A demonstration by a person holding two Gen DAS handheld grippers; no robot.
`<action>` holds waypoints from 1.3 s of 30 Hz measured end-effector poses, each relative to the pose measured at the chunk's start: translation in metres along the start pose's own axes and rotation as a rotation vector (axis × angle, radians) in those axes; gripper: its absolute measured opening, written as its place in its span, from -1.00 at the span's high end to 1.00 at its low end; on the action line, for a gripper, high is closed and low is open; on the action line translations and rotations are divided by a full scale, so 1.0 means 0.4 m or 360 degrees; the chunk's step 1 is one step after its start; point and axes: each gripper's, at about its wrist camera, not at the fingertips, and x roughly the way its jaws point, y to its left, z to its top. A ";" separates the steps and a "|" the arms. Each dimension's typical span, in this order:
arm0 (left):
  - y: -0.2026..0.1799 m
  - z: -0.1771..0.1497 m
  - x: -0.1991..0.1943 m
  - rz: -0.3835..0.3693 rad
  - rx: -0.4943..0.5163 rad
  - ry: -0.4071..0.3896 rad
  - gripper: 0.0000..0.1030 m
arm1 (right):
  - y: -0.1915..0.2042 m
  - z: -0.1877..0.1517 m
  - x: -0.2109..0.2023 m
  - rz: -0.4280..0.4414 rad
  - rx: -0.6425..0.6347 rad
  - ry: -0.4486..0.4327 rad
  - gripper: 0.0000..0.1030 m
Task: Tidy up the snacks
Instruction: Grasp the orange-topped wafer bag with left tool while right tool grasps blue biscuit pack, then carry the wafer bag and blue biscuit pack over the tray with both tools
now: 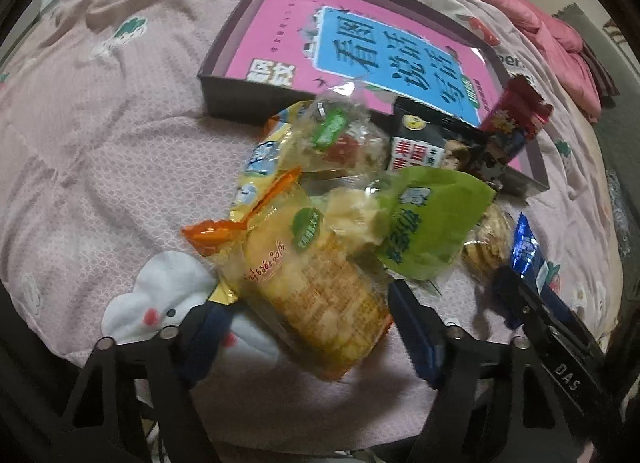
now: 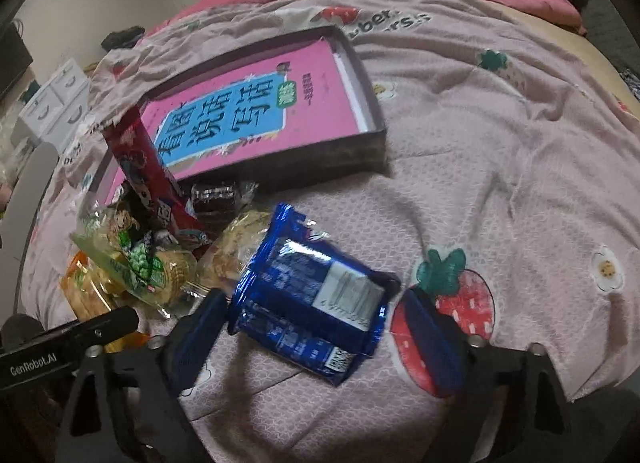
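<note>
Blue foil of a biscuit packet (image 2: pixel 310 303) is framed by the right gripper (image 2: pixel 316 327), whose jaws stand apart on either side of it; the left pad sits at the packet's edge, though whether it touches cannot be told, while the right pad is clear, so nothing is clamped. Over a clear packet of yellow crackers (image 1: pixel 316 283) with orange ends, the left gripper (image 1: pixel 308 327) is likewise spread, both pads beside the wrapper and not visibly pressing it.

Several slips can be judged possible. The slick foil could squirt sideways if it is pinched at one corner only. The crackers could be crushed if the jaws are driven hard. The cracker packet lies under a green packet (image 1: pixel 432 223), so neighbours may be dragged when it is lifted.

Beyond, the rest of the heap is seen on the pink quilt (image 1: pixel 100 143): a black-and-white pouch (image 1: pixel 420 139) and a red packet (image 1: pixel 516 111) leaning on the box rim.

Farthest lies a shallow dark box (image 1: pixel 224 83), open, in which only a pink book (image 1: pixel 360 43) is laid flat; no snack is wholly inside yet.
</note>
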 end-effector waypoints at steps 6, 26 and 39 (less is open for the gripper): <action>0.029 -0.004 -0.007 -0.0045 -0.0032 -0.0001 -0.08 | -0.026 -0.001 -0.017 0.0071 0.0059 -0.0038 -0.36; 0.100 -0.040 -0.071 -0.0253 0.0035 0.0057 0.56 | -0.077 0.008 -0.071 0.0119 0.0187 -0.0171 -0.29; 0.104 -0.001 -0.178 -0.0221 0.0112 -0.0225 0.56 | -0.041 0.028 -0.151 0.0121 0.0055 -0.0433 -0.28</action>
